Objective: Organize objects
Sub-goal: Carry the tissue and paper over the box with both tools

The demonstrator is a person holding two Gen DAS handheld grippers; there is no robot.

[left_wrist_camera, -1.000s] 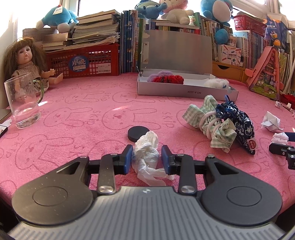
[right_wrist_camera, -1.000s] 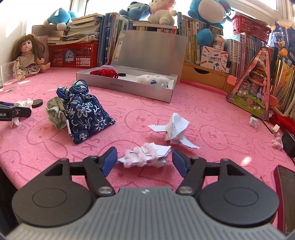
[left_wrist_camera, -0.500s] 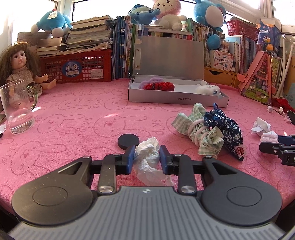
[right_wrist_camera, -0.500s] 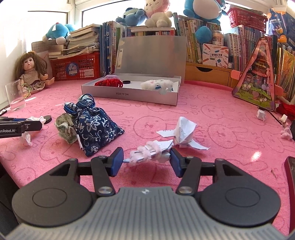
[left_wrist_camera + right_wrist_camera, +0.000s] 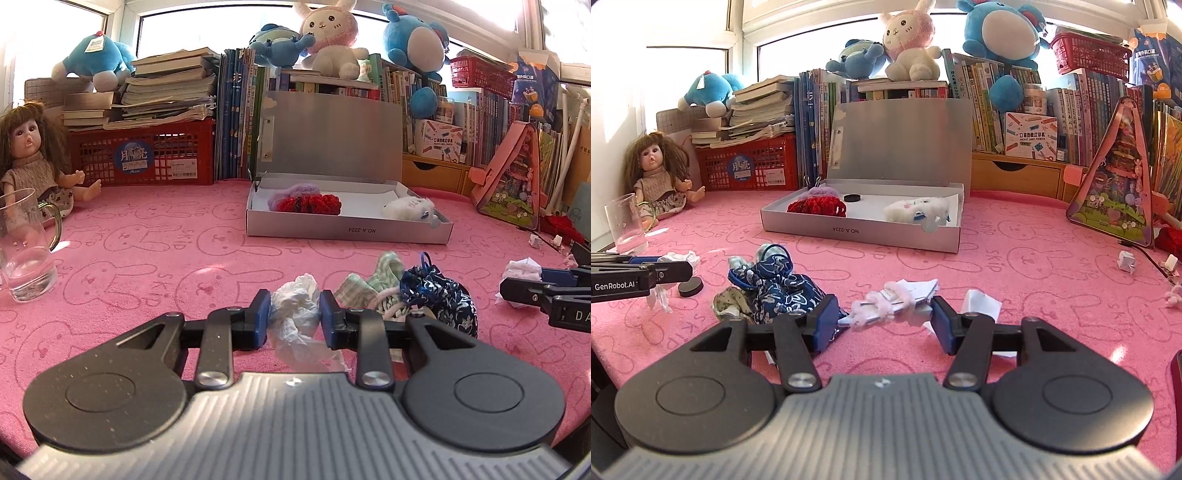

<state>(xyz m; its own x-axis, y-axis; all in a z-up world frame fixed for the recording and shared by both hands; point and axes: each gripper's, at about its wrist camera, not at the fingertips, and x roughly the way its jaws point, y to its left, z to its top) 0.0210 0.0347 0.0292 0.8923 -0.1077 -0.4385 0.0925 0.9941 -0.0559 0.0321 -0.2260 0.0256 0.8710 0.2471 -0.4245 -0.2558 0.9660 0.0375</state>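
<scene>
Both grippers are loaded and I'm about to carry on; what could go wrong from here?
The left gripper pinches only the top of the crumpled tissue; its loose tail might tear or snag. The right gripper clamps the folded paper with pink fluff by its ends, so it might buckle and slip out.

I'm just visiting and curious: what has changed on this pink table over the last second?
Both grippers closed and lifted. The left gripper pinched the crumpled white tissue and raised it off the black disc. The right gripper squeezed the fuzzy pink paper bundle and raised it. The silver box, blue pouch and glass stayed put.
</scene>
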